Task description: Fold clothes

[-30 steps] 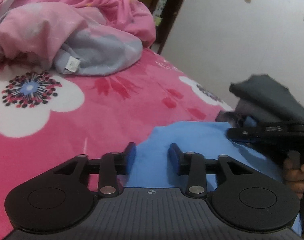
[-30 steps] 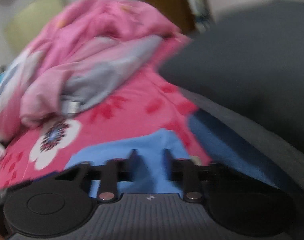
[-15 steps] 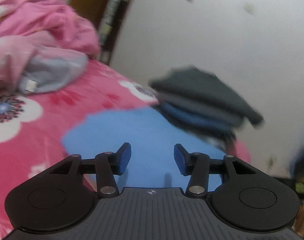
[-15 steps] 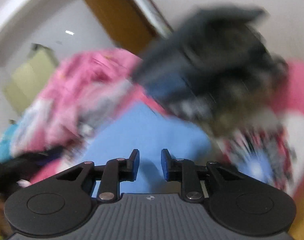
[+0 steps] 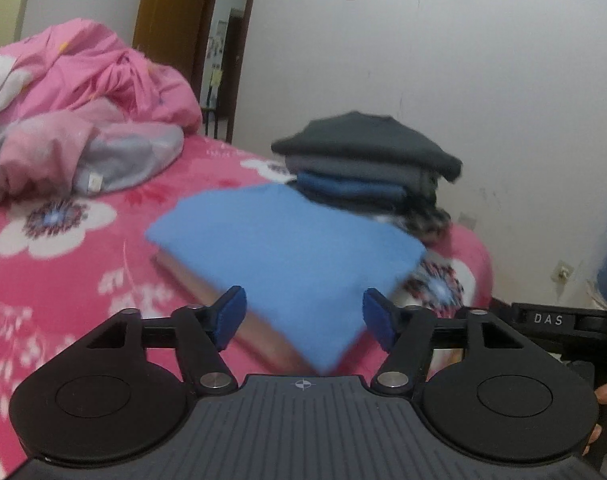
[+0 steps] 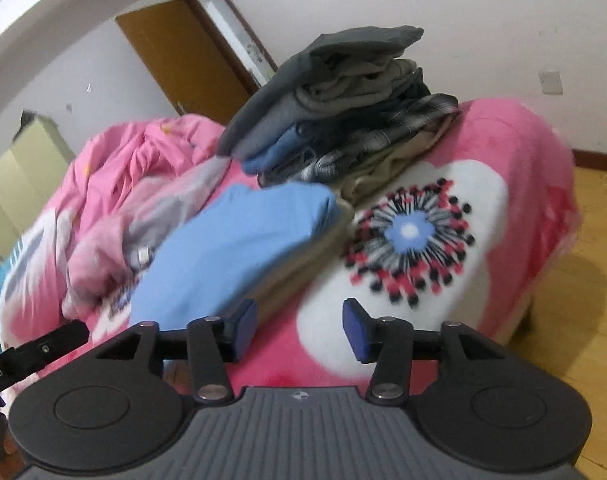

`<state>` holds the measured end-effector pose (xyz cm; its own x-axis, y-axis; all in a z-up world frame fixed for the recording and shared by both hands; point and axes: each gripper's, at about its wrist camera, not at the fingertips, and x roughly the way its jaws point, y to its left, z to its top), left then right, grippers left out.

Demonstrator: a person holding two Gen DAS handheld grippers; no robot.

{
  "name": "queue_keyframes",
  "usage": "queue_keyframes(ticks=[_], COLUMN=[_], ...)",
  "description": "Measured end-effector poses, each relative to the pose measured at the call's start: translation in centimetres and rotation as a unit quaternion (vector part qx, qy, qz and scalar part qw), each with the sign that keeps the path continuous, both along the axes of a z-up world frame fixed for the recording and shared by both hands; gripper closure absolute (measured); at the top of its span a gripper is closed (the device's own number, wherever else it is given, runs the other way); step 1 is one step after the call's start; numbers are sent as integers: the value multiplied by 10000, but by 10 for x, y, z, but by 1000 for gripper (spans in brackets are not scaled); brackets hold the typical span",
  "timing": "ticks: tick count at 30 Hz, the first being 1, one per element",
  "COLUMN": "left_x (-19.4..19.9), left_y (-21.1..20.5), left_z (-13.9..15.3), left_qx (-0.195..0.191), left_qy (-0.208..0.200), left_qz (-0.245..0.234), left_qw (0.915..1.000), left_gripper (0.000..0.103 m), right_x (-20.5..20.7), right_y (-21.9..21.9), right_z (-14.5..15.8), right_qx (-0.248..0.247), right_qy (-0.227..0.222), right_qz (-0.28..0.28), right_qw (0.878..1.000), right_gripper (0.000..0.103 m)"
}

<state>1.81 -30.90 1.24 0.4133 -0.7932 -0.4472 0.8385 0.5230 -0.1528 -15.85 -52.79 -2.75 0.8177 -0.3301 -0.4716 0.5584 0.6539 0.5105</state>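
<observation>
While both tools hang back from the bed, the left gripper (image 5: 304, 314) stands spread with nothing between its blue pads, and the right gripper (image 6: 299, 330) is spread the same way over bare bedspread. Nearest to them lies the light blue garment (image 5: 287, 248), which serves as the landmark: it sits flat on the pink flowered bed (image 5: 63, 276) as a compact folded shape with a squared edge, resting on top of a tan piece (image 6: 303, 256) whose edge shows beneath it. Neither gripper touches it. Just beside the blue garment, toward the foot corner of the bed, a large printed flower (image 6: 409, 240) lies uncovered. Just behind the blue garment stands the stack of folded clothes (image 6: 335, 108), dark grey on top, then grey, blue, plaid and khaki layers. Farther behind the blue garment and to its other side, a rumpled heap of pink and grey cloth (image 5: 83, 120) lies unfolded; whether it is bedding or laundry I cannot tell. Beyond everything are the white wall and a brown door (image 6: 183, 52).

As a judgement, the blue garment looks folded and let go, and much is already stacked. What may remain is adding the blue piece to the stack and, if it is clothing, the rumpled heap.
</observation>
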Motion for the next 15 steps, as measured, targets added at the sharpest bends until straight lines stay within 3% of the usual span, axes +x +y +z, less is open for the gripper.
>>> queue_keyframes(ticks=[2,5,7,10,15], left_x=[-9,-18,-22,-28,-34], left_y=[8,19,28,43,67], left_z=[1,6,10,18,26], left_qx=[69,137,138,61,-115], left_qy=[23,80,50,-36,-48], left_qz=[19,88,175,333,551], left_qw=[10000,9998,9997,9994,9984], left_gripper=[30,15,11,5,0], right_x=[-8,-15,-15,-14,-11], right_y=[15,35,47,63,87], right_z=[3,12,18,28,44], right_qx=[-86,-229,-393,-628,-1015], right_qy=[113,155,190,225,278], right_qz=[53,125,165,110,-5], right_qw=[9999,9995,9989,9977,9944], right_gripper=[38,27,22,6,0])
